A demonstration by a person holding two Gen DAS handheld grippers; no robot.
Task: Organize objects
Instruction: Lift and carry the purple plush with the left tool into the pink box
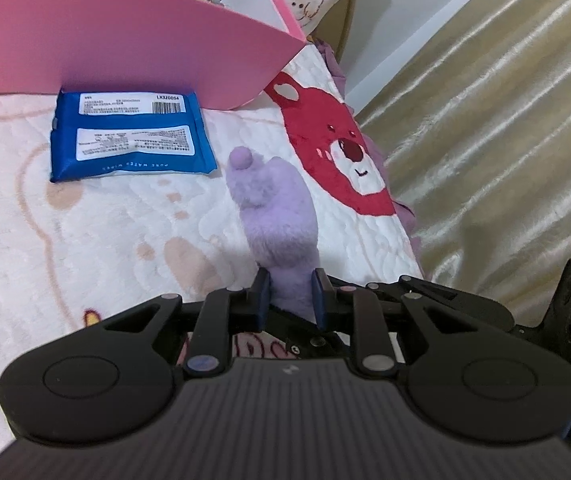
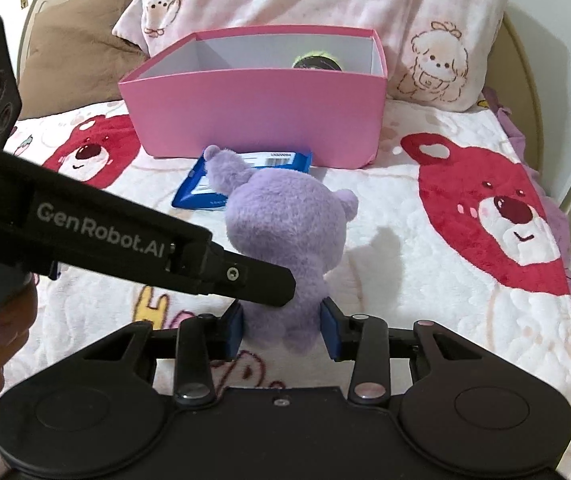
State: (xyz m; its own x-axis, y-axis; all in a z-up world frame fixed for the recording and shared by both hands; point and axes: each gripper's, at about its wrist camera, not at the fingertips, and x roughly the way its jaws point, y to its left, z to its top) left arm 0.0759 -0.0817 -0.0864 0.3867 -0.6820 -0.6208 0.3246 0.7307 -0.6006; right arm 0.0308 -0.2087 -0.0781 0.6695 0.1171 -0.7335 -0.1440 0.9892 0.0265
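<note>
Both grippers clench the same purple plush (image 2: 285, 236): the right gripper (image 2: 285, 330) pinches its lower body between blue pads, and the left gripper (image 1: 288, 300) pinches a narrow limb of it, its black finger crossing in from the left in the right wrist view. Held this way, the plush hangs over the bear-print blanket (image 2: 425, 264), its shadow on the blanket beside it, head toward the pink box (image 2: 253, 108). A blue wipes pack (image 1: 129, 136) lies flat on the blanket, touching the box's front wall. Inside the box sits a green and dark round thing (image 2: 317, 62); what it is I cannot tell. Risks, as I judge them: soft fur could slip from either pinch; the two hands pulling apart could stretch the limb; a low carry could catch the box's front rim.
</note>
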